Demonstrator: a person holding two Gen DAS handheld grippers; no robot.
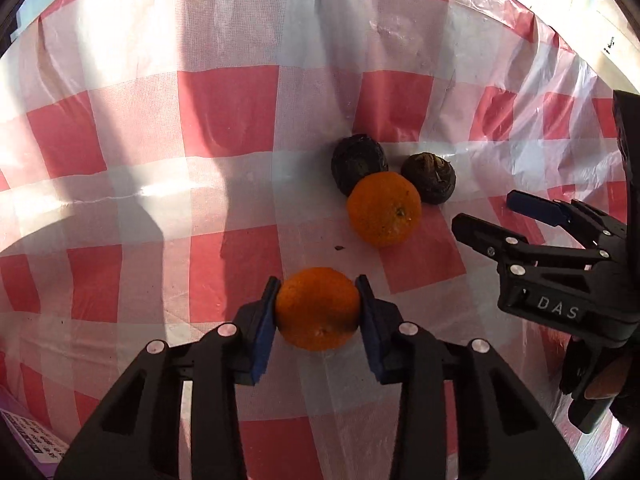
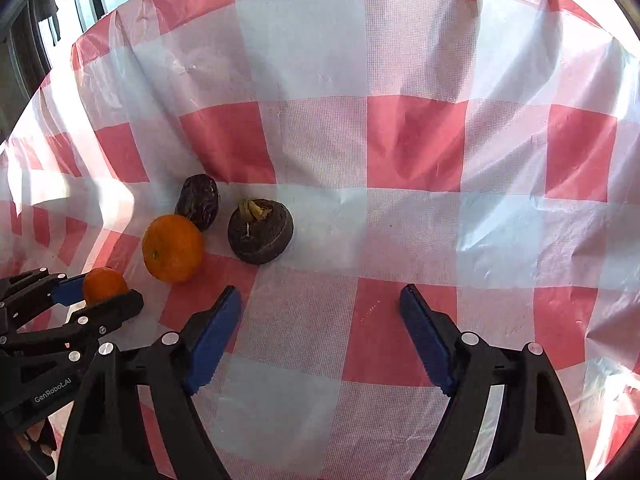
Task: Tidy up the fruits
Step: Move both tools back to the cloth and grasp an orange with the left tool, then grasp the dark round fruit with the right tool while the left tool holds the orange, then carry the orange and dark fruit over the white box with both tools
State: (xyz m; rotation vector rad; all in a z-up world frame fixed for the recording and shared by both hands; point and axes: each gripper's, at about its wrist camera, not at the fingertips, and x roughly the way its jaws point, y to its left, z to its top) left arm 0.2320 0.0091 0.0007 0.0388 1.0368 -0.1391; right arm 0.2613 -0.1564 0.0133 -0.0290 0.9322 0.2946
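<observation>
My left gripper [image 1: 318, 294] is shut on a small orange [image 1: 318, 309], its blue pads against both sides; it also shows in the right wrist view [image 2: 103, 285]. A second orange [image 1: 384, 209] [image 2: 173, 248] lies further out on the checked cloth. Two dark round fruits touch or nearly touch it: one behind it [image 1: 356, 158] [image 2: 198, 201], one with a dry stem scar to its right [image 1: 430, 178] [image 2: 261, 230]. My right gripper [image 2: 320, 300] is open and empty over the cloth, right of the fruits; it shows at the right in the left wrist view [image 1: 486, 216].
The red-and-white checked plastic cloth [image 2: 412, 144] covers the table and rises in wrinkled folds at the back. A printed paper or box corner [image 1: 32, 436] lies at the lower left. Window frames [image 2: 36, 28] stand beyond the far left edge.
</observation>
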